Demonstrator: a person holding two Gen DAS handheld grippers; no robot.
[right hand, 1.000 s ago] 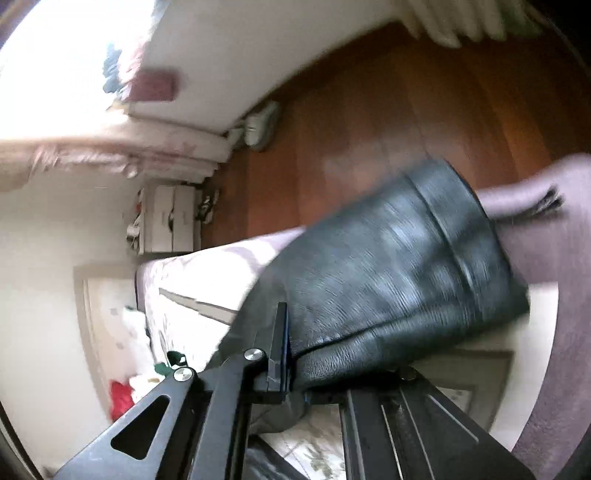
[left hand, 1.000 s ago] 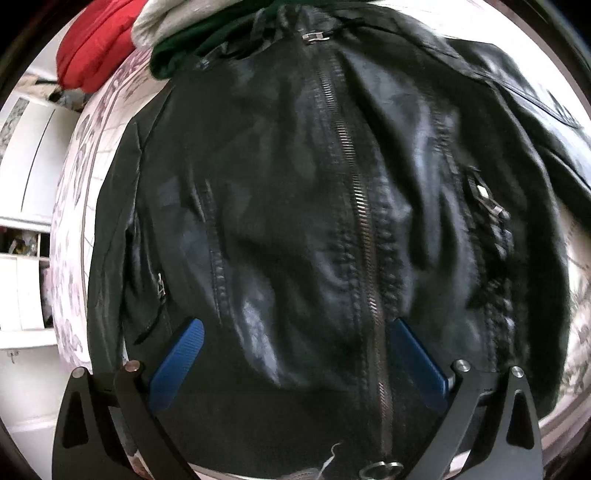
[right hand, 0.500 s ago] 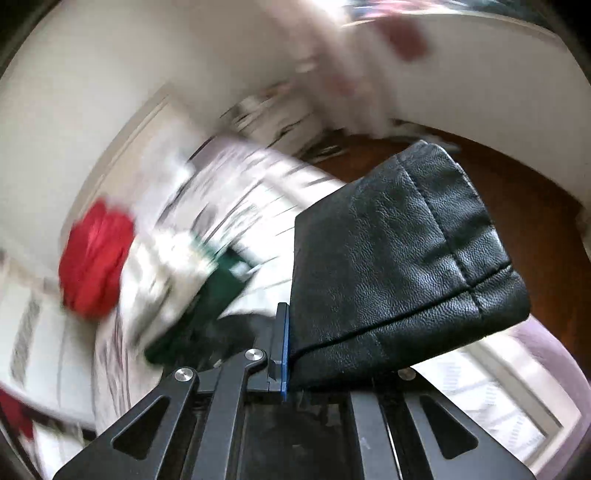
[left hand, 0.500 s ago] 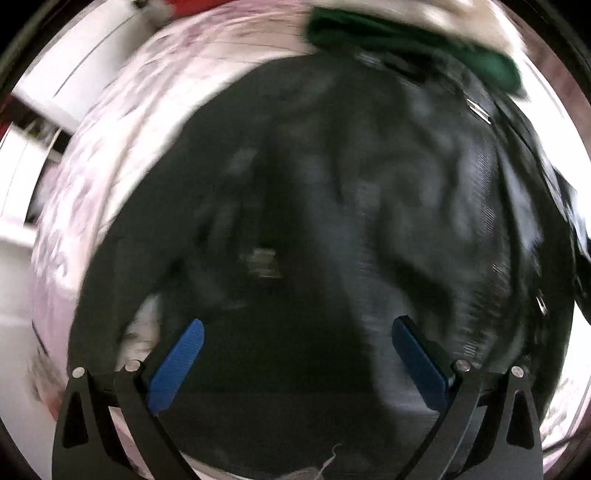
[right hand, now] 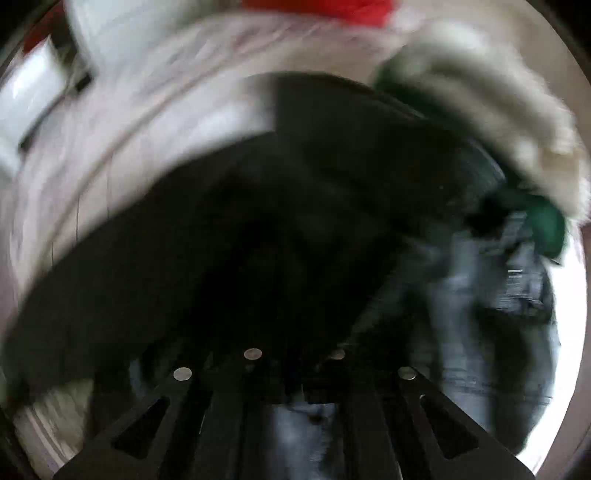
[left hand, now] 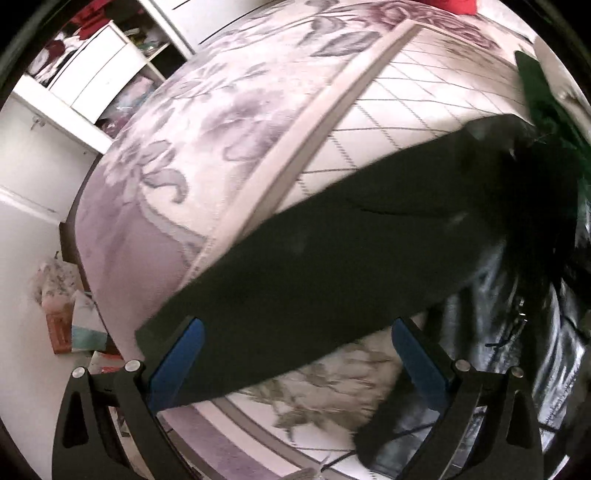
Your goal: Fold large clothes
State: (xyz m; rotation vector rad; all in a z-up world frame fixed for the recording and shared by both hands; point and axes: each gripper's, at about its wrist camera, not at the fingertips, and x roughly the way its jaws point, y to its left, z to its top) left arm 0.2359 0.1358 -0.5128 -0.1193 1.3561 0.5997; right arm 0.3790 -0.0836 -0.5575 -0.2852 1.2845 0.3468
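A black leather jacket lies on the floral bedspread. In the left wrist view one sleeve (left hand: 332, 254) stretches from the jacket body (left hand: 517, 314) at the right toward the lower left. My left gripper (left hand: 299, 354) is open, its blue pads either side of the sleeve's lower part and just above it. In the blurred right wrist view my right gripper (right hand: 295, 373) is shut on the jacket's other sleeve (right hand: 221, 258) and holds it over the jacket body (right hand: 480, 314).
The bedspread (left hand: 229, 122) slopes away to the left. A green garment (left hand: 543, 96) and a cream fleece (right hand: 498, 110) lie beside the jacket's collar; something red (right hand: 325, 7) lies beyond. White shelving (left hand: 103, 70) and bags on the floor (left hand: 70, 317) stand left of the bed.
My right gripper has swung the held sleeve from over the floor across onto the jacket. My left gripper has moved left from the jacket's zipped front to the outstretched sleeve.
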